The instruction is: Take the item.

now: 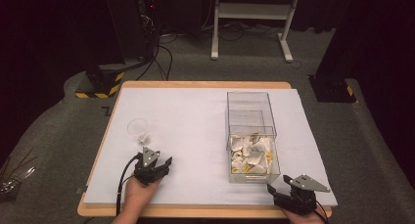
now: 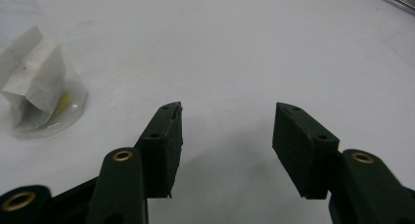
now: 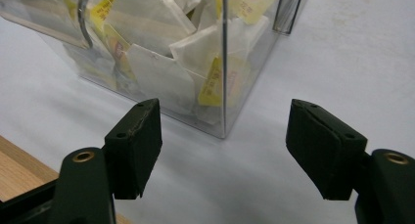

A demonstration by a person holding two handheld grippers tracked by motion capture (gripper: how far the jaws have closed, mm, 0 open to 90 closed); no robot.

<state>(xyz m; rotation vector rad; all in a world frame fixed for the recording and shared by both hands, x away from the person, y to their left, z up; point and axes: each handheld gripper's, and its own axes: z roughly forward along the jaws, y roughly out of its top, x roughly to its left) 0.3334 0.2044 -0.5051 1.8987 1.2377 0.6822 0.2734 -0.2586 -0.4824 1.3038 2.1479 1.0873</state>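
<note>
My right gripper (image 3: 222, 148) hangs open and empty, the box (image 3: 222, 77) of packets (image 3: 156, 70) just ahead, so I can reach in. My left gripper (image 2: 227, 148) waits open, the cup (image 2: 34, 92) ahead to its left for dropping packets into.

1. Grey carpet floor (image 1: 44, 136) surrounds a wooden table (image 1: 105, 136) topped by a white sheet (image 1: 191, 116).
2. A white metal frame (image 1: 254, 18) stands behind.
3. Black cables (image 1: 159, 57) trail near a yellow-black striped base (image 1: 100, 84).
4. The background is dark.
</note>
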